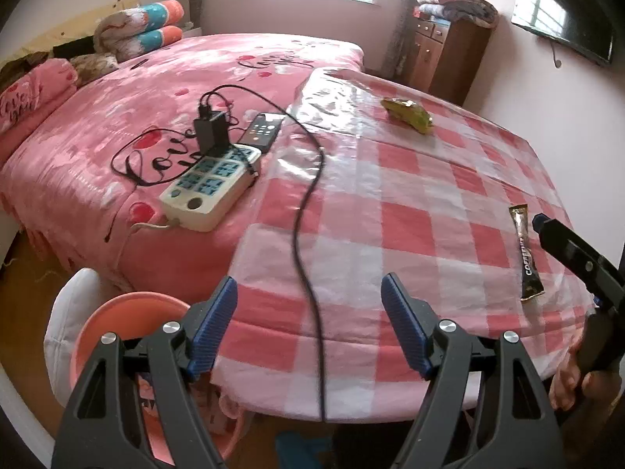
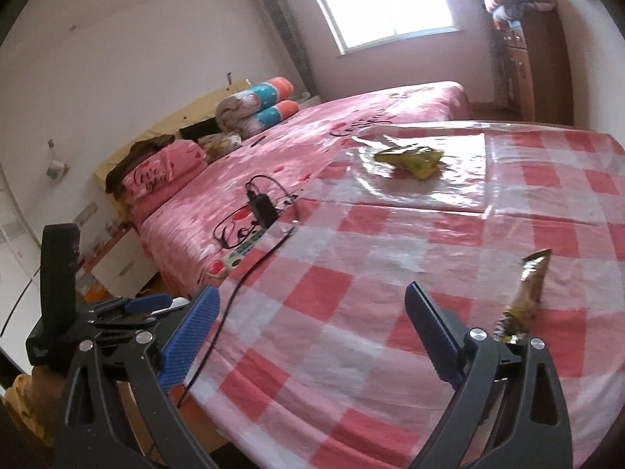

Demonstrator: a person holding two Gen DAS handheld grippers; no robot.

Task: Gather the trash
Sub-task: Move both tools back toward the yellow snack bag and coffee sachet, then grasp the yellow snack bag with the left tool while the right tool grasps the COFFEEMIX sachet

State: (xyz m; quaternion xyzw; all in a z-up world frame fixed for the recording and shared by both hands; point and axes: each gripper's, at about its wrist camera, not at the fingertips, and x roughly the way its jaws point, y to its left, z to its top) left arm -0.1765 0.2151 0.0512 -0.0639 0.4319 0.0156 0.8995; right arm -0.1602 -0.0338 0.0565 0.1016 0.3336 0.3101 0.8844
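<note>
While both jaws gape wide and empty, the right gripper (image 2: 308, 330) hovers seemingly just short of the coffee sachet (image 2: 525, 297).

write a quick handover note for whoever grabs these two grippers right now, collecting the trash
Left gripper: open, empty, at the near edge of the checked tablecloth, above the black cable.
Right gripper: open, empty, just left of the coffee stick wrapper.
Trash on the table: the coffee stick wrapper near the right edge, and a crumpled green-yellow wrapper at the far side.
An orange bin sits below the table on the left.
Done: neither wrapper is picked up yet.
Left: grasp both and probably drop them in the bin, avoiding the cable.
</note>
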